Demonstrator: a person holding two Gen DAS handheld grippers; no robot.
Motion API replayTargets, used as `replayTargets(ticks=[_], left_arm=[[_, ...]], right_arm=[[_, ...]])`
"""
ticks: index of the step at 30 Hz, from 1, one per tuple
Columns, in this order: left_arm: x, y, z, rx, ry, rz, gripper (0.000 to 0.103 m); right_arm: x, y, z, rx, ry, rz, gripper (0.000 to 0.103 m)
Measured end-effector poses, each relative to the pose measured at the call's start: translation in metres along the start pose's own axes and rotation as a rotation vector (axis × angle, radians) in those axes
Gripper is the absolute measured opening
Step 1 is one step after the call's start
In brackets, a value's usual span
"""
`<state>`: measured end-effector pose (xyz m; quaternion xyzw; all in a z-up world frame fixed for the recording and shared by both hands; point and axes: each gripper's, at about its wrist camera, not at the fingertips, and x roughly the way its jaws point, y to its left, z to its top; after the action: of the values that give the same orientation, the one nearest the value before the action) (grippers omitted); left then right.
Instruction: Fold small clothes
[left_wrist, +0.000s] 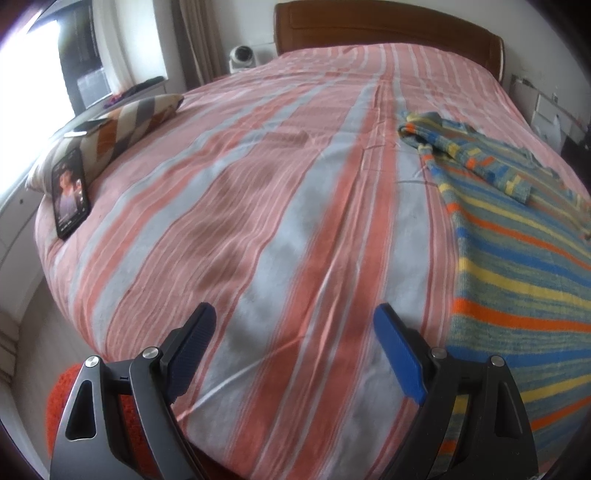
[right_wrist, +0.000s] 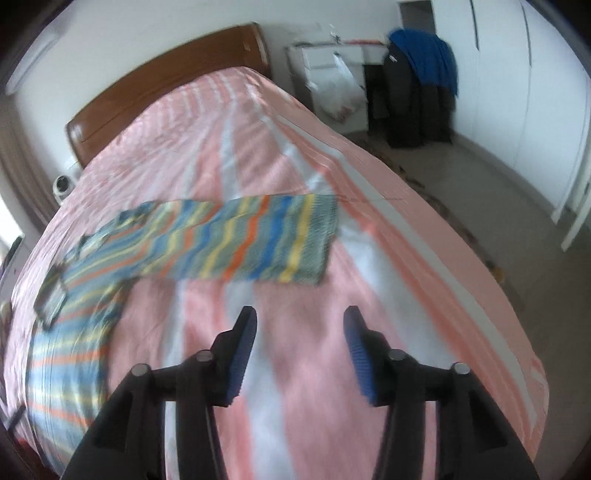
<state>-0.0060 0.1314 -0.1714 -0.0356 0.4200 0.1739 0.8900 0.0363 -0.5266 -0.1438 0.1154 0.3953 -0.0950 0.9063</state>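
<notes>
A striped knit sweater (left_wrist: 517, 266) in teal, blue, orange and yellow lies on the bed at the right of the left wrist view, one sleeve folded over its upper part. In the right wrist view the sweater (right_wrist: 207, 240) lies to the left, one sleeve stretched out to the right across the bed. My left gripper (left_wrist: 293, 321) is open and empty above the bedspread, left of the sweater's hem. My right gripper (right_wrist: 300, 325) is open and empty above bare bedspread, below the outstretched sleeve. The right wrist view is blurred by motion.
The bed (left_wrist: 258, 184) has a pink and grey striped cover and a brown headboard (left_wrist: 388, 29). A phone (left_wrist: 70, 194) leans on a patterned pillow (left_wrist: 122, 122) at the left edge. Beyond the bed's right side are floor, a white cabinet (right_wrist: 328, 59) and a chair with clothes (right_wrist: 421, 81).
</notes>
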Motion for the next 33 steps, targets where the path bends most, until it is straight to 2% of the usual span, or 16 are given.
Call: replayTargets(ticks=[6, 11, 16, 20, 23, 26, 28, 31, 33], left_arm=[[-0.001, -0.004, -0.002, 0.023, -0.009, 0.019, 0.09], [-0.002, -0.004, -0.003, 0.025, -0.011, 0.025, 0.09], [-0.002, -0.004, -0.003, 0.026, -0.012, 0.026, 0.09], [-0.007, -0.001, 0.0, 0.032, 0.004, 0.022, 0.09], [-0.031, -0.005, 0.015, 0.054, -0.042, -0.04, 0.09], [-0.063, -0.033, 0.052, 0.177, -0.133, -0.134, 0.092], [-0.077, -0.069, 0.08, 0.329, -0.185, -0.224, 0.097], [-0.07, -0.125, 0.107, 0.546, -0.143, -0.361, 0.099], [-0.05, -0.169, 0.116, 0.675, -0.121, -0.389, 0.098]], right_arm=[[-0.022, 0.036, -0.045, -0.094, -0.078, 0.007, 0.051], [-0.022, 0.045, -0.071, -0.128, -0.114, -0.055, 0.054], [-0.023, 0.049, -0.072, -0.148, -0.129, -0.06, 0.06], [-0.021, 0.052, -0.074, -0.163, -0.124, -0.066, 0.061], [-0.022, 0.053, -0.076, -0.16, -0.13, -0.063, 0.061], [-0.019, 0.055, -0.078, -0.17, -0.128, -0.061, 0.061], [-0.015, 0.057, -0.078, -0.178, -0.121, -0.05, 0.061], [-0.013, 0.059, -0.078, -0.181, -0.117, -0.034, 0.061], [-0.012, 0.06, -0.08, -0.181, -0.112, -0.027, 0.061]])
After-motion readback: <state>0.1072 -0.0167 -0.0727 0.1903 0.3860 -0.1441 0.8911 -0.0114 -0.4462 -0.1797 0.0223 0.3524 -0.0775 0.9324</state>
